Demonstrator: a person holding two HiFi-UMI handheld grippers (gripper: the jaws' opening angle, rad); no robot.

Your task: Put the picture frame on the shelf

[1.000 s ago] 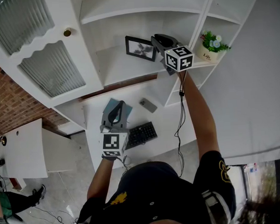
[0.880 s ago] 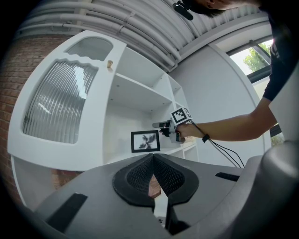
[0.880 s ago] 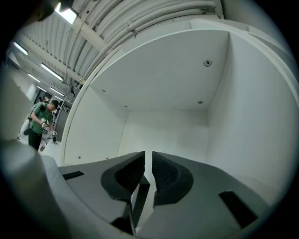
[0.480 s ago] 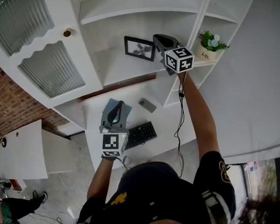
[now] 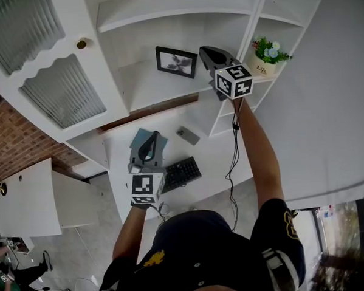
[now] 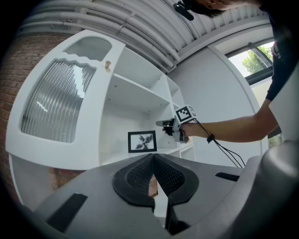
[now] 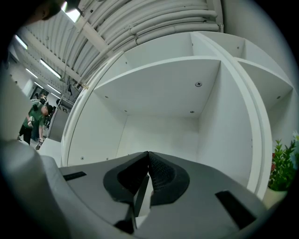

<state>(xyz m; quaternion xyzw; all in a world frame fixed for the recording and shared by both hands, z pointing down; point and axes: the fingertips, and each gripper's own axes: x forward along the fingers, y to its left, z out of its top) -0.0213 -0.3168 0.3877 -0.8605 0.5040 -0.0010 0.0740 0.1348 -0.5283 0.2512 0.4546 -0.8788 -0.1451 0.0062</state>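
Observation:
The black picture frame point(image 5: 176, 62) with a grey flower print stands upright on the white shelf point(image 5: 149, 92); it also shows in the left gripper view point(image 6: 142, 141). My right gripper point(image 5: 202, 50) hovers just right of the frame, shut and holding nothing. Its own view point(image 7: 148, 153) shows the jaws touching, with only the white shelf bay beyond. My left gripper point(image 5: 155, 135) hangs low over the desk, shut and empty, jaws together in its own view point(image 6: 153, 155). From there the right gripper point(image 6: 160, 124) is seen beside the frame.
A potted plant point(image 5: 265, 55) sits in the narrow bay to the right. On the desk lie a black keyboard point(image 5: 182, 171), a small grey device point(image 5: 187, 135) and a blue-grey pad point(image 5: 139, 140). A cabinet door with ribbed glass point(image 5: 63, 90) stands at left.
The right gripper, which was against the frame's right edge, now stands a little clear of it. The frame stays upright on the shelf. The left gripper has barely moved.

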